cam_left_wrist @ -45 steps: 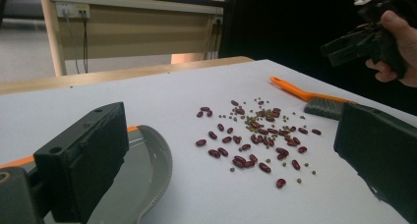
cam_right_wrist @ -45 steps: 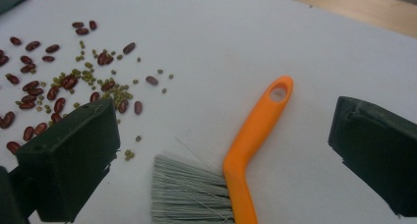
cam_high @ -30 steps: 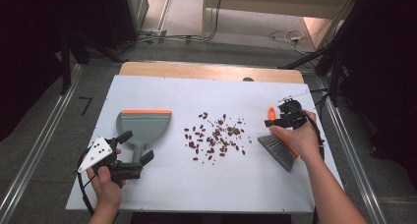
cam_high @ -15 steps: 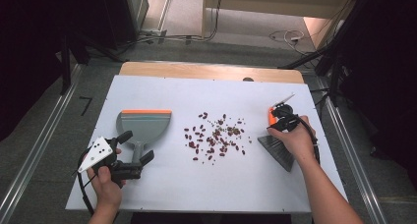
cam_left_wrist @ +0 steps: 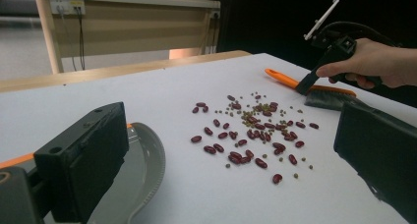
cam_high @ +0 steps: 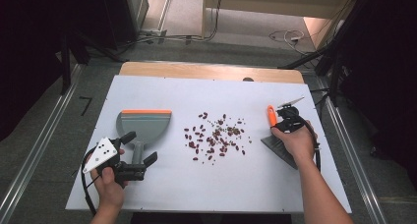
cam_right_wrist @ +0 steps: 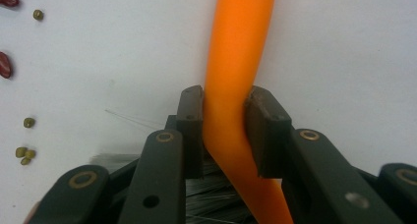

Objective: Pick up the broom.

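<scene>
A grey dustpan (cam_high: 145,122) with an orange lip lies at the left of the white table (cam_high: 196,89). Its handle runs between the jaws of my left gripper (cam_high: 139,146), which stands open around it without touching; the pan's rim (cam_left_wrist: 147,160) shows low between those jaws. Red beans and small green ones (cam_high: 216,135) lie scattered mid-table (cam_left_wrist: 251,130). At the right lies a brush with an orange handle (cam_high: 270,114) and grey bristles (cam_high: 275,145). My right gripper (cam_high: 281,122) is shut on that handle (cam_right_wrist: 241,37), its pads pressed to both sides.
The table's right edge (cam_high: 327,135) is close beside the brush. A wooden strip (cam_high: 206,70) borders the far side. Metal rails (cam_high: 39,150) and dark floor flank the table, with cables (cam_high: 285,36) on the floor behind.
The right hand and its gripper have shifted slightly toward the near side and settled on the brush handle. The brush, the dustpan and the left gripper stay where they were.
</scene>
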Tool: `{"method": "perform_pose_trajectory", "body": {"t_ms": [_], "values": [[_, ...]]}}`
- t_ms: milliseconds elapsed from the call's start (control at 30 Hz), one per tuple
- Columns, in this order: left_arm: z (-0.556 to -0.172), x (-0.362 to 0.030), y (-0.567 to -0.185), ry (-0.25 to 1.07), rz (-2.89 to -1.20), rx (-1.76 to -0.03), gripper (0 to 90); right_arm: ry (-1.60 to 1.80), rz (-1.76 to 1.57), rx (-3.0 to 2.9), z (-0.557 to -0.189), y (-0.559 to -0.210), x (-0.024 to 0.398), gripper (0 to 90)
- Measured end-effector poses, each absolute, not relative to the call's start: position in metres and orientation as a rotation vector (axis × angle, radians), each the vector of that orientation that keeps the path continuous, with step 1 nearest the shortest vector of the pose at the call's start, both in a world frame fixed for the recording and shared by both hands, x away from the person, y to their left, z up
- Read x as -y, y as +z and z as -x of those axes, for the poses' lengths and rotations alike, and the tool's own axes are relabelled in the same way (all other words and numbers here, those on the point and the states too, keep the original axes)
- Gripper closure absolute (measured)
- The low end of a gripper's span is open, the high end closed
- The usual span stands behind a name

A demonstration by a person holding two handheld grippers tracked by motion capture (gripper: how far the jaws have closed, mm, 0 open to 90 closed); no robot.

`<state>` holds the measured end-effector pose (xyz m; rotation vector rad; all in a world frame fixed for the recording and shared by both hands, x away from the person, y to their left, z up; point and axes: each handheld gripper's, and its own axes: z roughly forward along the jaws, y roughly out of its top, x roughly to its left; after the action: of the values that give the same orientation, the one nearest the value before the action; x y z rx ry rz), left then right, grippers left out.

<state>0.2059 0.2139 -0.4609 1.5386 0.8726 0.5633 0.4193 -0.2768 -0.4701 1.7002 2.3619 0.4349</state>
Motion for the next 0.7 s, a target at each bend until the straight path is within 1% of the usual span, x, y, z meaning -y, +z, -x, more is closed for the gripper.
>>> {"method": "perform_pose_trajectory", "body": {"t_ms": [300,700], "values": [[-0.205,-0.21,-0.46,0.564,-1.549,-0.863,1.3,0.524,-1.69,-2.282,-0.409,-0.473,0.279,68.5],[-0.206,-0.212,-0.46,0.567,-1.542,-0.872,1.3,0.913,-1.505,-2.112,-0.364,-0.459,0.297,68.8]]}}
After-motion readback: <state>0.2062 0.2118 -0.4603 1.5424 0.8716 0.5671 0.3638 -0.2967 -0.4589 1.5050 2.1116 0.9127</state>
